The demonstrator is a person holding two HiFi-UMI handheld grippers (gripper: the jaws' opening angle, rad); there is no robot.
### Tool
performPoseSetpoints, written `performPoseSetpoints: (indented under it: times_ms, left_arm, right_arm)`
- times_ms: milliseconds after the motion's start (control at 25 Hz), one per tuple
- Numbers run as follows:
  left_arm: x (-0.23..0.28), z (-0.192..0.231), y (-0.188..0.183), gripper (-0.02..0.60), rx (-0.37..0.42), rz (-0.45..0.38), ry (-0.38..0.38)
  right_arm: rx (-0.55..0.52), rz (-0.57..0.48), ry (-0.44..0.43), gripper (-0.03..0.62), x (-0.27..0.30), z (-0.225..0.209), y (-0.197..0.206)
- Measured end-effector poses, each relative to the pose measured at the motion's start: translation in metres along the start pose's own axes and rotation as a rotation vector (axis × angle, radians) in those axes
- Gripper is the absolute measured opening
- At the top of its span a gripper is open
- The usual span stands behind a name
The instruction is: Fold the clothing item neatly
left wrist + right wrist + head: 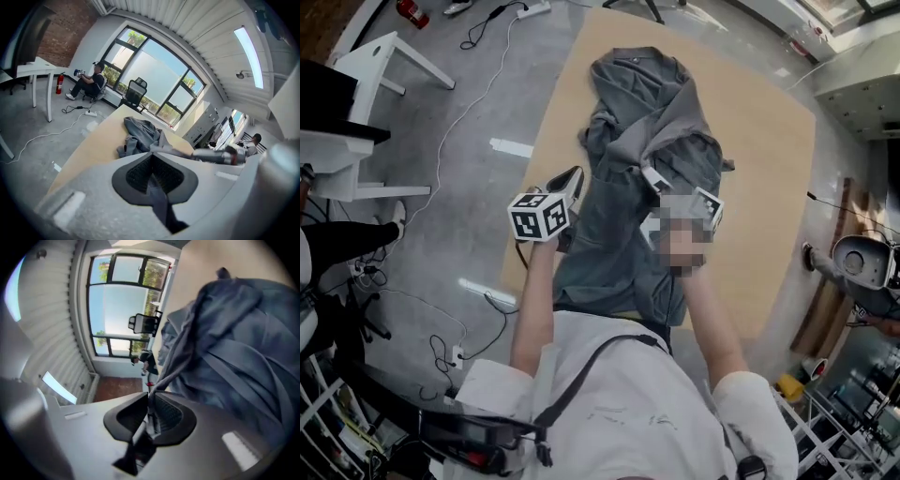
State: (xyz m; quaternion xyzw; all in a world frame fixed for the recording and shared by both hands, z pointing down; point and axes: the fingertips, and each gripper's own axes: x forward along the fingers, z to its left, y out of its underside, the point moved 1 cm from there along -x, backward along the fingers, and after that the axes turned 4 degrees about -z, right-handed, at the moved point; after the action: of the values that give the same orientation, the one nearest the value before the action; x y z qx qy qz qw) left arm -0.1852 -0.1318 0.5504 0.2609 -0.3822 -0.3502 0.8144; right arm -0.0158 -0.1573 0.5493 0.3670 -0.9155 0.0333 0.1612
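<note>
Two hems pinched, we judge: left gripper (574, 178) and right gripper (653, 178) both clamp the grey garment (642, 89), bunched toward 12 o'clock on the tabletop (769, 187). No neat fold yet.

garment (647, 178) | grey | rumpled | lengthwise on table (759, 187)

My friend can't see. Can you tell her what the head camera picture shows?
Seen from above, a crumpled grey garment lies along a tan table. The left tool and the right tool each pinch its cloth near the middle. Cables lie on the grey floor beside it.
</note>
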Motion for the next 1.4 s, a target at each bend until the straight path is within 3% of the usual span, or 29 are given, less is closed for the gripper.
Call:
performPoseSetpoints:
  times_ms: [120, 200, 360, 520, 640, 720, 1000, 1240, 1320, 1400]
  left_arm:
    - [-0.007, 0.009, 0.001, 0.000, -0.008, -0.004, -0.016]
    - [-0.008, 0.008, 0.003, 0.000, 0.002, 0.003, -0.014]
    - [-0.009, -0.003, 0.009, 0.000, 0.064, 0.031, -0.003]
    - [-0.011, -0.022, 0.015, 0.000, 0.192, 0.056, 0.000]
    - [-0.016, -0.044, 0.025, 0.000, 0.260, 0.059, 0.045]
    - [-0.019, -0.060, 0.036, 0.000, 0.288, 0.069, 0.086]
    - [-0.042, -0.103, 0.068, 0.000, 0.356, 0.069, 0.114]
    - [-0.089, -0.123, 0.137, 0.000, 0.384, 0.092, -0.033]
    - [-0.106, -0.127, 0.164, 0.000, 0.401, 0.114, -0.088]
    - [-0.125, -0.125, 0.186, 0.002, 0.362, 0.112, -0.121]
  right_arm:
    - [-0.166, 0.171, 0.226, 0.118, 0.004, -0.074, 0.070]
    - [-0.294, 0.251, 0.282, 0.170, -0.004, -0.091, 0.089]
    - [-0.490, 0.246, 0.229, 0.154, -0.020, -0.072, 0.079]
    - [-0.745, 0.148, 0.153, -0.002, -0.043, -0.029, 0.051]
    - [-0.981, 0.097, 0.135, -0.001, -0.068, -0.005, 0.046]
    - [-1.075, 0.066, 0.138, 0.002, -0.085, 0.003, 0.048]
    - [-1.110, -0.046, 0.153, 0.002, -0.165, 0.000, 0.043]
    - [-1.061, -0.021, 0.118, 0.002, -0.246, -0.050, 0.064]
    - [-1.072, 0.001, 0.133, 0.002, -0.273, -0.072, 0.068]
    - [-1.028, 0.014, 0.171, 0.003, -0.301, -0.098, 0.072]
